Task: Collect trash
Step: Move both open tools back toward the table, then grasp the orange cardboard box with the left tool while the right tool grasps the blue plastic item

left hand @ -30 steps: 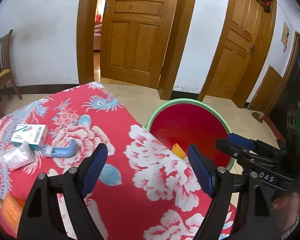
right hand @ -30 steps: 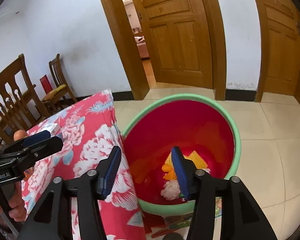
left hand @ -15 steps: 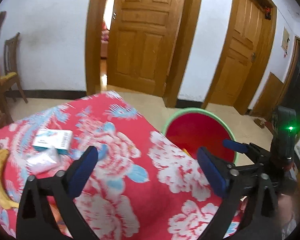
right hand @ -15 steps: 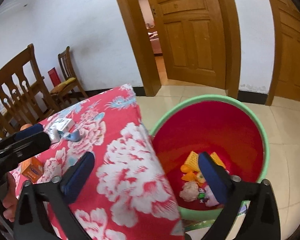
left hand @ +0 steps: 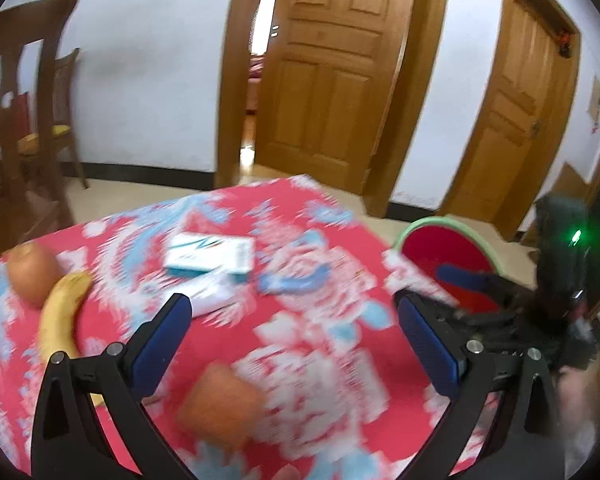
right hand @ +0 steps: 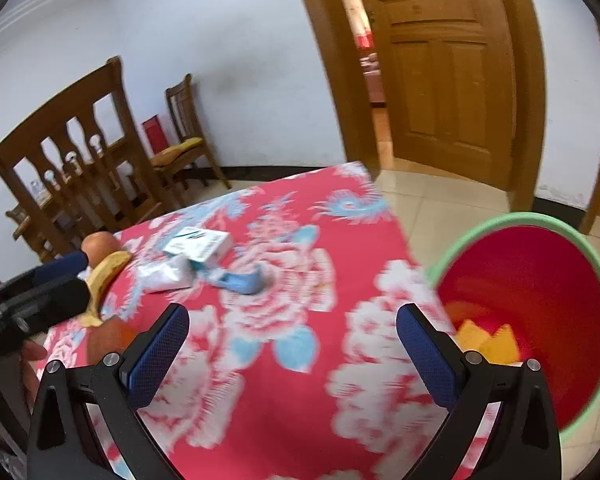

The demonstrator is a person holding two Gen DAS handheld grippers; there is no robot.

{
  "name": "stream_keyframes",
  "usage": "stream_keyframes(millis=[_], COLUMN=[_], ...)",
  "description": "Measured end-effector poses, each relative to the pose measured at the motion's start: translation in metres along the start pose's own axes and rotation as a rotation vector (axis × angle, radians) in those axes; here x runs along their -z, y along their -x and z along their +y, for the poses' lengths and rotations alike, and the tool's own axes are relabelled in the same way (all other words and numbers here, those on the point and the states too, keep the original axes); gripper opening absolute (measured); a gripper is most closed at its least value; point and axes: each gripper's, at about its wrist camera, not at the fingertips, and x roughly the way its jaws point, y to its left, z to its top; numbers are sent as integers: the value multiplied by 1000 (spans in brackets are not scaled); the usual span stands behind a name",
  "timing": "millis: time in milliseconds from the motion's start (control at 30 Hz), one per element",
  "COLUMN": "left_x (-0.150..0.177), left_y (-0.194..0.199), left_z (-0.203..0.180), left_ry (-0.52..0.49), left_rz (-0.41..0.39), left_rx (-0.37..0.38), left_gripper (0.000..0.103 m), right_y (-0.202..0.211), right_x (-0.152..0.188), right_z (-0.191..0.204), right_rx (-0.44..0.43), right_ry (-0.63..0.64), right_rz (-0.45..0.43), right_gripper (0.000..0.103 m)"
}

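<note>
On the table with the red flower cloth (right hand: 300,400) lie a white and blue box (left hand: 212,254), a white crumpled bag (right hand: 166,274), a blue curved thing (right hand: 240,282), a banana (left hand: 62,312), an apple (left hand: 32,274) and a small orange box (left hand: 220,404). The red bin (right hand: 540,280) with the green rim stands just beside the table, with yellow and orange trash (right hand: 486,340) at its bottom. The left gripper (left hand: 292,336) and the right gripper (right hand: 292,340) have just been opening, and both are wide open over the cloth with nothing between their jaws.

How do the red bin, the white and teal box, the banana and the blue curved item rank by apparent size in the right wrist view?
1. Red bin, clearly largest, though partly cut off by the frame.
2. White and teal box and banana: alike; the banana is partly hidden, so unranked.
3. Blue curved item, slightly smaller.
</note>
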Motion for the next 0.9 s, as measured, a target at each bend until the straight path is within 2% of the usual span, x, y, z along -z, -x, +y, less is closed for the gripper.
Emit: stream_keyframes(millis=[133, 267, 467, 533, 567, 600, 667, 900], left_x=[25, 53, 64, 64, 62, 62, 61, 49], left_y=[0, -4, -7, -7, -7, -8, -3, 12], left_z=[22, 38, 39, 36, 34, 34, 34, 38], left_ry=[31, 73, 71, 61, 58, 61, 68, 72], left_rz=[29, 68, 64, 62, 72, 78, 59, 7], left_rx=[-78, -75, -47, -26, -21, -20, 4, 10], left_gripper=[101, 101, 99, 84, 64, 56, 56, 56], right_y=[-12, -18, -22, -26, -29, -30, -32, -38], right_x=[4, 10, 16, 18, 18, 18, 18, 17], right_z=[13, 17, 25, 25, 25, 24, 24, 29], right_rx=[-15, -27, -25, -18, -15, -14, -13, -1], right_ry=[14, -2, 27, 30, 29, 27, 25, 54], right_rz=[21, 42, 63, 76, 84, 88, 93, 104], right_gripper=[103, 103, 103, 103, 103, 103, 103, 103])
